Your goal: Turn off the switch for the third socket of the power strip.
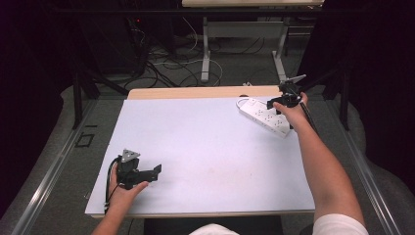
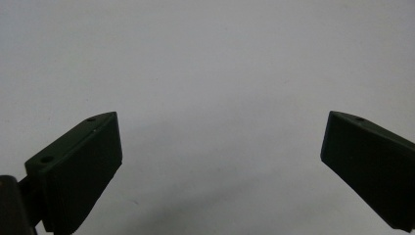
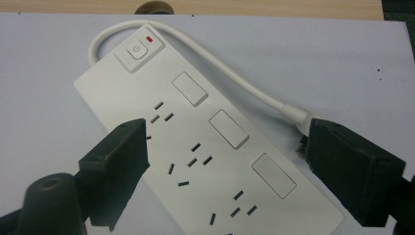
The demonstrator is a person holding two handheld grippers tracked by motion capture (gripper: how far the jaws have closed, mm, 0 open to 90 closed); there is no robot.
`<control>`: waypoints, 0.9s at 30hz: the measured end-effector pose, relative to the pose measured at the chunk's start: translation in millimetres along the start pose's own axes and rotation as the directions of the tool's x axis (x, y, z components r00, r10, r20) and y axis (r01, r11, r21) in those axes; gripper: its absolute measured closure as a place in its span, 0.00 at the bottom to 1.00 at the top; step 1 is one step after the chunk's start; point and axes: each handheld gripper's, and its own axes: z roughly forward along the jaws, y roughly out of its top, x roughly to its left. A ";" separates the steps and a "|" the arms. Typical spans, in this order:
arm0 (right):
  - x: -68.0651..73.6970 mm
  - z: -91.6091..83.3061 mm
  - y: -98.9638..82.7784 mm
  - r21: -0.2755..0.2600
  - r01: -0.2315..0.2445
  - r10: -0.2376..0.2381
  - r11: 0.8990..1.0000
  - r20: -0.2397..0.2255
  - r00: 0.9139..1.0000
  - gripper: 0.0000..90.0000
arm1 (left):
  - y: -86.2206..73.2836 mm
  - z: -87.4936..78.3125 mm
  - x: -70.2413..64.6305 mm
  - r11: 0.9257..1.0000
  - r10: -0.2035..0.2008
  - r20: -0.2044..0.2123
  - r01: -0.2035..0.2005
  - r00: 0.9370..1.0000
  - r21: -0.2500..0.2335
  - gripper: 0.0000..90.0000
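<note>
Where the table's far edge nears, power strip (image 3: 205, 142), right claw (image 3: 225, 161) wide astride.

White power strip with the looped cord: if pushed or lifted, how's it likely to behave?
The white plastic power strip lies flat and long, so it would probably slide, not tip. Its smooth casing may be slippery. The white cord curves loosely, so it likely flexes and drags.

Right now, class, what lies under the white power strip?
The power strip lies flat on the pale sheet covering the wooden table. Whatever is directly beneath it is covered.
</note>
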 end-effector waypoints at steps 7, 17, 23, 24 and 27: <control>5.4 -6.4 -1.3 -0.032 0.018 -0.018 0.999 -0.015 1.000 0.03 | 0.2 0.3 -0.8 1.000 -0.011 0.003 0.011 1.000 -0.004 0.02; 13.7 -18.3 -2.9 -0.075 0.049 -0.051 0.996 -0.022 0.998 0.00 | -0.4 0.3 -0.3 1.000 -0.008 0.002 0.008 1.000 0.000 0.02; 18.6 -24.6 -4.7 -0.097 0.083 -0.085 0.992 -0.021 0.996 0.00 | -0.4 -0.1 -0.2 1.000 -0.007 0.003 0.007 1.000 0.003 0.02; 19.3 -25.7 -5.1 -0.097 0.086 -0.088 0.992 -0.024 0.996 0.00 | -0.4 -0.2 -0.1 1.000 -0.007 0.003 0.007 1.000 0.003 0.02; 22.5 -29.6 -6.3 -0.098 0.085 -0.088 0.992 -0.031 0.996 0.00 | -0.4 -0.4 -0.1 1.000 -0.008 0.002 0.008 1.000 0.004 0.02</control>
